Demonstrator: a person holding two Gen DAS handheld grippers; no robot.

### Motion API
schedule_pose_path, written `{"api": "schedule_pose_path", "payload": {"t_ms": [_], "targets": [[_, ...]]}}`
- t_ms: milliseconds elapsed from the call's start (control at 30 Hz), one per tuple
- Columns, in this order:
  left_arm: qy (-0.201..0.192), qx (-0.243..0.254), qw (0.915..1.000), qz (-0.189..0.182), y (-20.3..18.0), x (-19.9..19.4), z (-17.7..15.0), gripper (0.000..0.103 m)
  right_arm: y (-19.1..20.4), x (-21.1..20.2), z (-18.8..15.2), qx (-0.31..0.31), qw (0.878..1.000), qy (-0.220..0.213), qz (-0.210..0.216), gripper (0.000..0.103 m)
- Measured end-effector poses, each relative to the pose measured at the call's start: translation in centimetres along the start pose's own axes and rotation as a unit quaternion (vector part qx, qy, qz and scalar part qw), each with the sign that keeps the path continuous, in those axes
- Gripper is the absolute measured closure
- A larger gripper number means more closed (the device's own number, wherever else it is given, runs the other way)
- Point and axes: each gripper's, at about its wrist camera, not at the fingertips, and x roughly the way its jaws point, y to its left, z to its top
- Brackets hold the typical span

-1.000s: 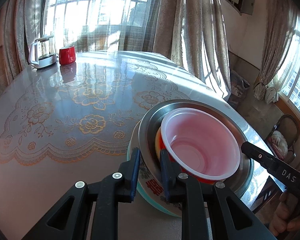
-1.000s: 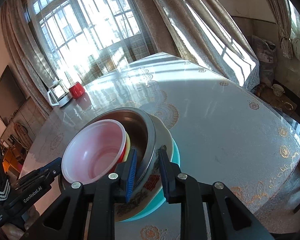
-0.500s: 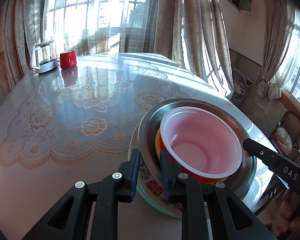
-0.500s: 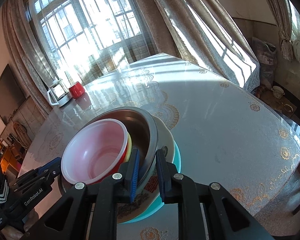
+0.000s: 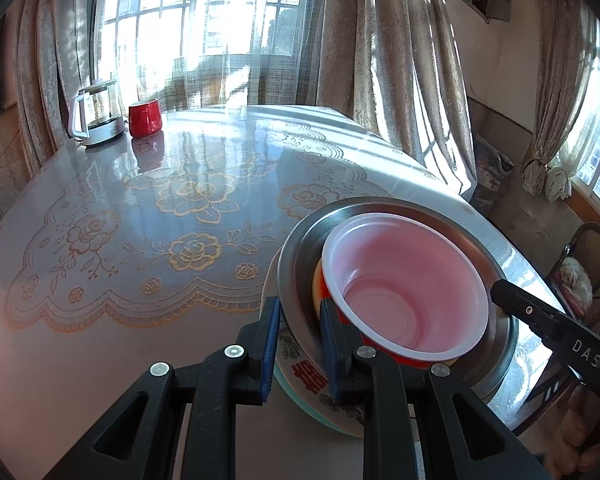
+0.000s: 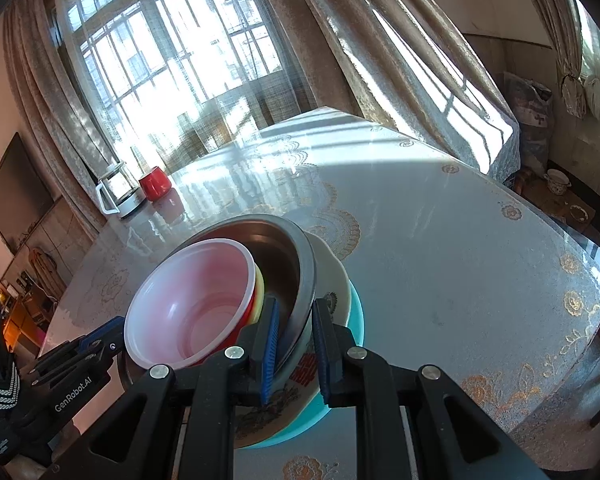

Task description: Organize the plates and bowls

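Observation:
A nested stack sits between both grippers: a pink-white plastic bowl (image 5: 408, 292) on red and yellow bowls, inside a steel bowl (image 5: 300, 248), on a flowered white plate (image 5: 300, 372) and a teal plate (image 6: 356, 316). My left gripper (image 5: 298, 344) is shut on the stack's near rim, pinching the steel bowl and plates. My right gripper (image 6: 294, 344) is shut on the opposite rim of the same stack (image 6: 300, 264). The stack appears held above the table and tilted in the right wrist view.
The table (image 5: 160, 208) has a glossy cover over gold-flowered lace. A glass kettle (image 5: 94, 114) and a red mug (image 5: 145, 118) stand at the far left corner. Curtains and windows lie beyond; a chair (image 5: 580, 276) stands at the right.
Both grippers have risen with the stack, the view lifting and the table dropping lower. The right gripper's jaws closed slightly tighter on the rim.

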Motion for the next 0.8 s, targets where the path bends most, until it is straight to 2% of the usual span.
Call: {"api": "schedule_pose_path", "payload": {"t_ms": [133,267,467,800], "targets": [[-0.009,-0.002,1.0000,0.004,0.2,-0.5,-0.2,0.082,-0.1,-0.1,-0.1,0.003,1.000,-0.002,0.006,0.082],[-0.025,-0.001,0.9995,0.017,0.4,-1.5,-0.5,0.075,0.5,-1.1,0.0,-0.006,1.000,-0.022,0.004,0.074],[-0.045,-0.009,0.9984,0.034,1.0,-3.3,-1.1,0.071,1.6,-2.5,-0.1,-0.020,0.999,-0.045,-0.008,0.070],[-0.062,-0.015,0.9957,0.068,1.0,-5.7,-3.1,0.063,3.4,-4.3,-2.1,-0.040,0.994,-0.080,-0.062,0.065]]}}
